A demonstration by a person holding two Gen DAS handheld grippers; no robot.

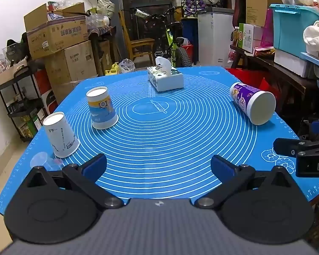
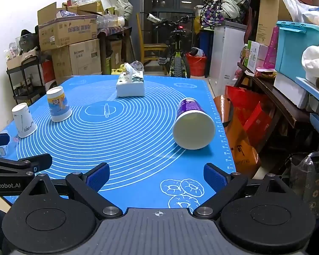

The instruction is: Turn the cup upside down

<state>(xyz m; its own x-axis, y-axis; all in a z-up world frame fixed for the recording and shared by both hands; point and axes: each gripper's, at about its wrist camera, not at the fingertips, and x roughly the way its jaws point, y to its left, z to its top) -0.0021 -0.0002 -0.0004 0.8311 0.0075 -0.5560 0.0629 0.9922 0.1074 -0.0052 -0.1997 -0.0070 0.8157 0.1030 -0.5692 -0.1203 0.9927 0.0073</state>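
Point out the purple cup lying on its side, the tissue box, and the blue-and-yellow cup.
purple cup (image 2: pixel 194 125), right wrist view, on its white base facing the camera.
tissue box (image 1: pixel 167 78), left wrist view, on its near side wall.
blue-and-yellow cup (image 1: pixel 102 109), left wrist view, on its printed side.

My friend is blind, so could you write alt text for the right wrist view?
The open right gripper hovers over a blue mat, facing a purple cup lying on its side. Two cups, white and blue, stand upside down at left, with a tissue box behind.

A cluttered home storeroom: stacked cardboard boxes (image 1: pixel 59 34), bicycle (image 2: pixel 177 48), chest freezer (image 1: pixel 214 36).
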